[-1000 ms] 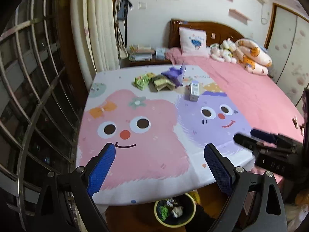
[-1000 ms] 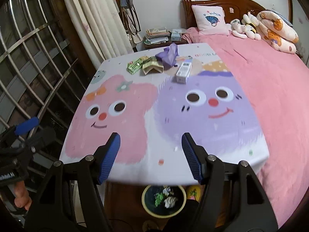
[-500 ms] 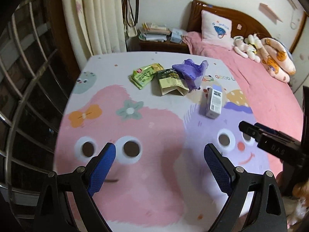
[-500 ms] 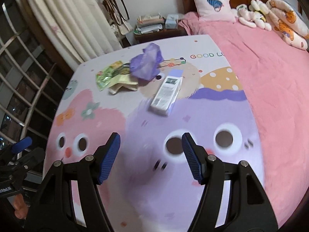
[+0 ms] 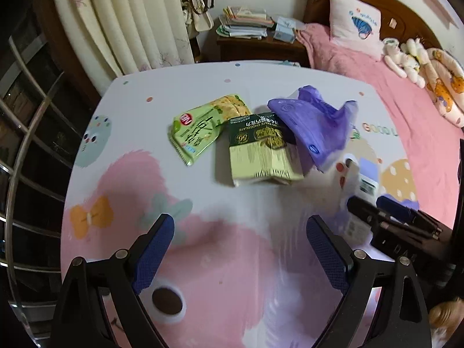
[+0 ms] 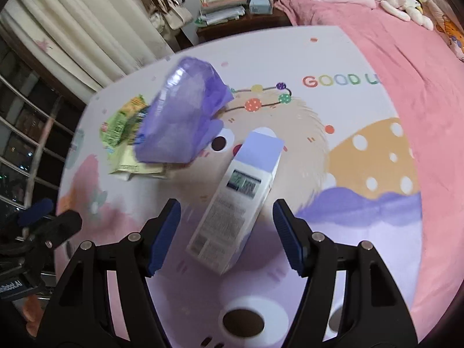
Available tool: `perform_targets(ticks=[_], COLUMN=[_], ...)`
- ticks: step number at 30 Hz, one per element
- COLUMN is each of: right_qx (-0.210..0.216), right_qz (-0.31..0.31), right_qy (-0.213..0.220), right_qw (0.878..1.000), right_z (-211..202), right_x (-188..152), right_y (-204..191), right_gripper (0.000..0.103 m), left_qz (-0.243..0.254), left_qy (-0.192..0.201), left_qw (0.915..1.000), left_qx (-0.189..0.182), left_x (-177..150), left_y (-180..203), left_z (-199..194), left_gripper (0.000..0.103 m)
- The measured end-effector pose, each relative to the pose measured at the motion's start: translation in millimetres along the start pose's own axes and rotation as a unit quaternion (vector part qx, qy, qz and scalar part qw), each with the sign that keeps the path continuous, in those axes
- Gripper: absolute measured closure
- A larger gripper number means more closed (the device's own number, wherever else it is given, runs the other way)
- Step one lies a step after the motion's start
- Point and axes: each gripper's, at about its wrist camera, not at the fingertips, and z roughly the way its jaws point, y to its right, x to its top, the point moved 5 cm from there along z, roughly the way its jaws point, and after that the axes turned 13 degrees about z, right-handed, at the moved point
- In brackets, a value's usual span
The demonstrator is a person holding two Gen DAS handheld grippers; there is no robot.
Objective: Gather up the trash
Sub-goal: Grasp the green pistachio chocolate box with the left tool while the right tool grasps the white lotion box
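Note:
Trash lies on the cartoon tablecloth (image 5: pixel 203 261). A green snack wrapper (image 5: pixel 203 124), a yellow-green chocolate packet (image 5: pixel 261 150) and a crumpled purple bag (image 5: pixel 316 121) lie ahead of my open left gripper (image 5: pixel 240 246). A white and lilac box (image 6: pixel 237 203) lies flat with its near end between the open fingers of my right gripper (image 6: pixel 226 226), untouched. The purple bag (image 6: pixel 179 121) and wrappers (image 6: pixel 121 124) lie to the box's left. The right gripper also shows at the right of the left wrist view (image 5: pixel 385 214), over the box (image 5: pixel 362 179).
A pink bed (image 6: pixel 391 43) with a pillow and soft toys runs along the right. A nightstand with stacked papers (image 5: pixel 246 26) stands behind the table, cream curtains (image 5: pixel 130 20) and a barred window (image 5: pixel 26 116) to the left.
Both grippers have moved forward over the table toward the trash. The right one has closed in on the box, which now lies between its fingers. The floor bin has dropped out of view.

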Motion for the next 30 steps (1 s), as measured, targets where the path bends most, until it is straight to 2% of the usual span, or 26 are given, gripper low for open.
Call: perform_targets(ticks=[3,6,8,17,28,30], right_qx=[-0.012,0.008,0.007,0.022,0.034,0.035], right_qz=[-0.008,-0.003,-0.007,0.014,0.01,0.009], right_qy=[-0.013,-0.019,-0.011,-0.008,-0.006,-0.006], right_qw=[1.0,1.0,1.0,1.0,0.999,0.999], right_z=[17,27,28,29,25,24], right_x=[2,3,7,23,21,21], right_y=[2,6,9,24,26,26], right_gripper=[0.04,0.063,0.072,0.072,0.072,0.072], left_qz=[0.003,0.001,0.004,0.024,0.018,0.02], left_qy=[-0.014,-0.022,-0.028,-0.071,-0.092,-0.097], left_qw=[0.9999,0.9997,0.9996,0.9972,0.9955,0.995], left_qx=[-0.002,-0.006,-0.008,0.006,-0.008,-0.013], left_x=[16,31,37,62,85,85], left_y=[4,8,10,18,19,20], left_z=[22,39,47,91,118,123], left_gripper=[0.009,0.009,0.009,0.009,0.01,0.018])
